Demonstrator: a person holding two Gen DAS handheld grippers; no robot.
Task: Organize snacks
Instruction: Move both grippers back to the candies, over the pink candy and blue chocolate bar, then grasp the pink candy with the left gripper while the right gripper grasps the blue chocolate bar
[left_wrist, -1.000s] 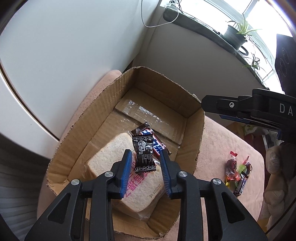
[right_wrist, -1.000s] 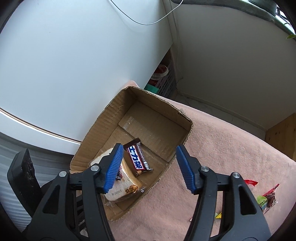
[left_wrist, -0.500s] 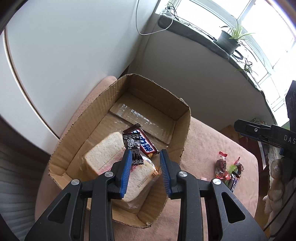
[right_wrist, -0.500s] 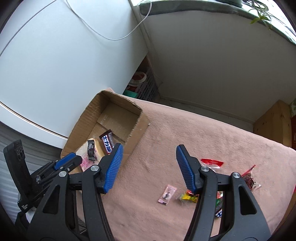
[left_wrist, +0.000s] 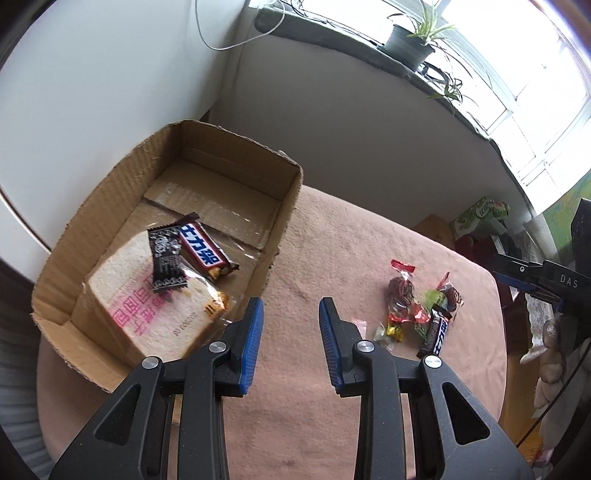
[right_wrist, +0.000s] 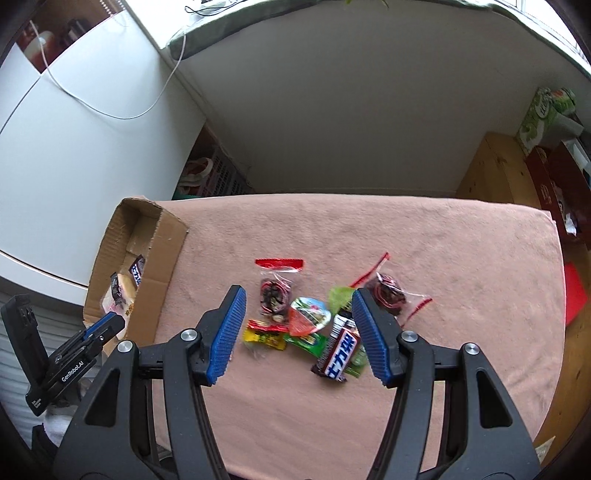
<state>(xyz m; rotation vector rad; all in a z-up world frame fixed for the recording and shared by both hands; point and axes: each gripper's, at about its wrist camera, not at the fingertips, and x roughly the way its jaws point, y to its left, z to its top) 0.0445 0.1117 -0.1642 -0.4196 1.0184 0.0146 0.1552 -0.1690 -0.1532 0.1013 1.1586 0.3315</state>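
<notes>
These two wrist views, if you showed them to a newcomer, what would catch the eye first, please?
Probably the bright heap of loose snacks on the pink tablecloth, framed by the open right gripper. Next, the cardboard box at the table's left end, holding wrapped bread and two dark bars, with the empty left gripper beside it.

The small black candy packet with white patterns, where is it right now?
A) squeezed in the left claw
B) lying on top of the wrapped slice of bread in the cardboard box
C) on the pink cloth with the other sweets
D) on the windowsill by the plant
B: the small black candy packet rests on the wrapped slice of bread inside the brown cardboard box, while the left claw hangs empty over the pink cloth.
</notes>
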